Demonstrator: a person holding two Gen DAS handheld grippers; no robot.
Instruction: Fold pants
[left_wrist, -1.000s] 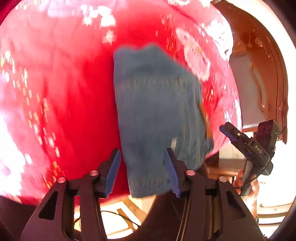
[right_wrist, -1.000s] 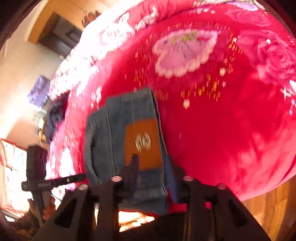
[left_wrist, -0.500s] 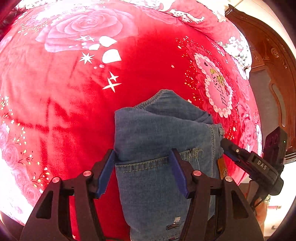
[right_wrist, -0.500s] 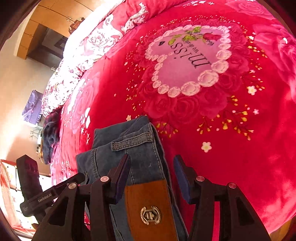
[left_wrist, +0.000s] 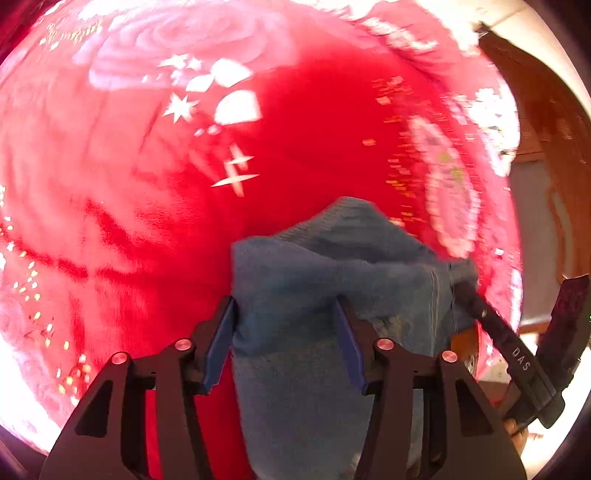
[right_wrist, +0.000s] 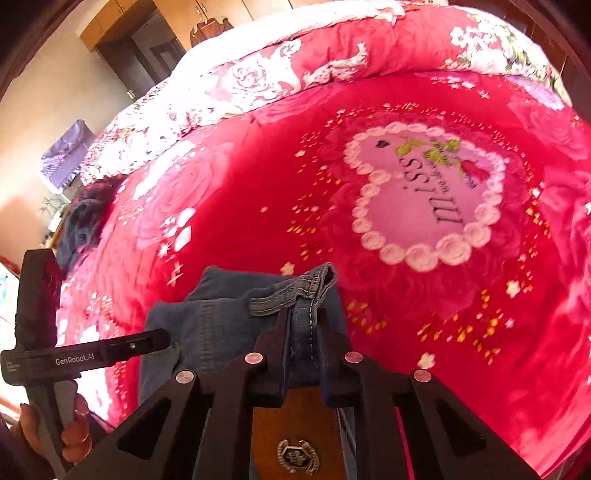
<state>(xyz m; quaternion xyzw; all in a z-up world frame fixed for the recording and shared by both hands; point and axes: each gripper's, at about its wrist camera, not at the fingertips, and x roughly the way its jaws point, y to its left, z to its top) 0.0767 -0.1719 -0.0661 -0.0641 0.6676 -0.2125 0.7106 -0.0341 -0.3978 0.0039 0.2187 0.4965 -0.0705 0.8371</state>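
Red plush bedding printed with pink roses, white stars and a lace-edged heart covers the wide bed (right_wrist: 424, 295), and the folded blue denim pants (right_wrist: 229, 314) lie bunched near its nearer edge, with part of the cloth hanging toward the cameras. A brown leather waistband patch with a metal badge (right_wrist: 295, 439) faces up just below the right gripper (right_wrist: 303, 332), which marks that end as the waist.

The right gripper's jaws are closing and have come together on a stitched seam edge of the denim, pinching the layers so that they stand in a ridge between the black fingers. The left gripper (left_wrist: 284, 343) straddles a thicker bundle of the same pants; its blue pads (left_wrist: 219, 347) are closing too, with the fabric between them and seemingly touching both, though blur hides how firmly it is squeezed. Holding two spots along one end would let the person carry the stacked layers together for the next fold without the pile sliding apart.

Ahead of the pants the blanket is open and flat, so nothing blocks a fold away from the person. A dark heap of clothing (right_wrist: 83, 229) sits well apart at the bed's far left edge, beyond it a floral quilt (right_wrist: 258, 74) is rolled along the head of the bed, and carved brown wooden furniture (left_wrist: 546, 155) stands off to one side.
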